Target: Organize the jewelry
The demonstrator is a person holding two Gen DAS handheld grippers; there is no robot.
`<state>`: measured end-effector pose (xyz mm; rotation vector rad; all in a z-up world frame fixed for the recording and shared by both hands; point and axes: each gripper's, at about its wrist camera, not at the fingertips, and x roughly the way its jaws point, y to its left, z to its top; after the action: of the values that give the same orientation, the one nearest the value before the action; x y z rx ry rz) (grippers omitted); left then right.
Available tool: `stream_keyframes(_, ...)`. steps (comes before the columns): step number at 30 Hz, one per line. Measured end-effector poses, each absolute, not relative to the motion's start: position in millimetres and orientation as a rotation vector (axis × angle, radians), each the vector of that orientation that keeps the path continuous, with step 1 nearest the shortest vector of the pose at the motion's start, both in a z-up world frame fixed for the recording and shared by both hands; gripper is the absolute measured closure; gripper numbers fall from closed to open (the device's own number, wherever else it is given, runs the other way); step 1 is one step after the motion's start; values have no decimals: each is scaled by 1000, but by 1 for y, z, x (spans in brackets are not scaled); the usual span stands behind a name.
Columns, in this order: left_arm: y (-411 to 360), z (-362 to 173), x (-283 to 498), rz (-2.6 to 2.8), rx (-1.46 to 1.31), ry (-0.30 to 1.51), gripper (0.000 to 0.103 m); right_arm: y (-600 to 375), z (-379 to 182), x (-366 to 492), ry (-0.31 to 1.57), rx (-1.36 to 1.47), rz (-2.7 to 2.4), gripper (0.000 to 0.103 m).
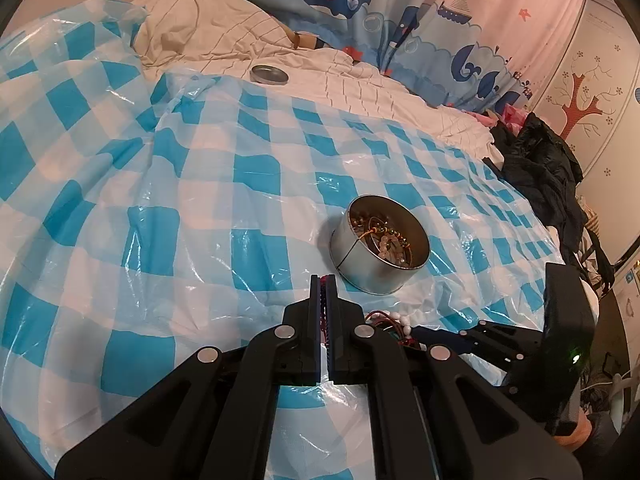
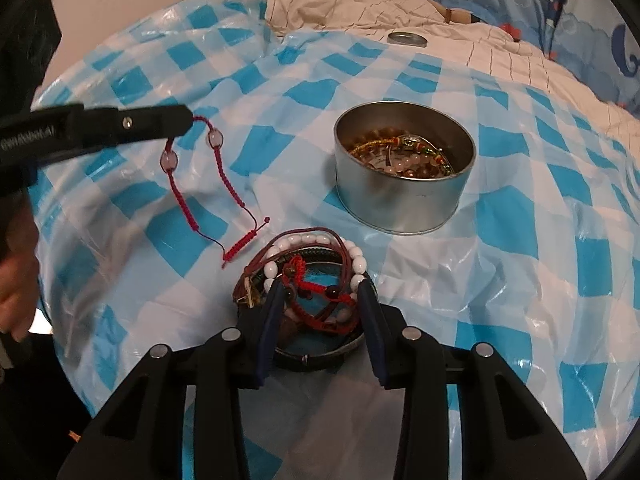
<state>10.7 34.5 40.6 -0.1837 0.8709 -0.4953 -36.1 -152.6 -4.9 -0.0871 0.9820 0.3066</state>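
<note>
Mid-transfer by the look of it: left gripper [image 2: 188,120] pinched tight on one end of a red cord bracelet [image 2: 200,184], reaching in from the left edge of the right wrist view, with the cord and its two pale beads dangling down toward the blue-and-white checked plastic sheet [image 2: 520,240], loose knotted tail apparently resting on it near frame centre. Same grip confirmed in the left wrist view, fingers pressed together with a sliver of red between them at lower centre. Right gripper [image 2: 318,312] spread wide at bottom centre, straddling a small pile of bracelets [image 2: 316,276] (white beads, red cords, dark bands), fingers either side and not closed on anything. Open metal tin [image 2: 404,184] sitting upper right of that pile, already part-filled with beaded stuff. Tin lid [image 2: 406,39] way off at the top on the cream bedding. Next move probably swinging the red cord over the tin rim and letting go so the whole length coils inside rather than draping over the edge; floppy tail likely to snag on the pile if dragged low
</note>
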Motion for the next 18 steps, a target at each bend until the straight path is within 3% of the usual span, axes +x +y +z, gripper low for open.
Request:
stream_keyframes(3,36,42,8,-496,-177,871,101,-154,-7,-35,995,-87,299,90)
stream_keyframes(6,36,42,8,-496,-180,871,101,-157,-6,-36,995,-80,295,99)
stream_keyframes(18,35,42,7,-497,-179,870,102,-181,27,-43,916,117,332,99)
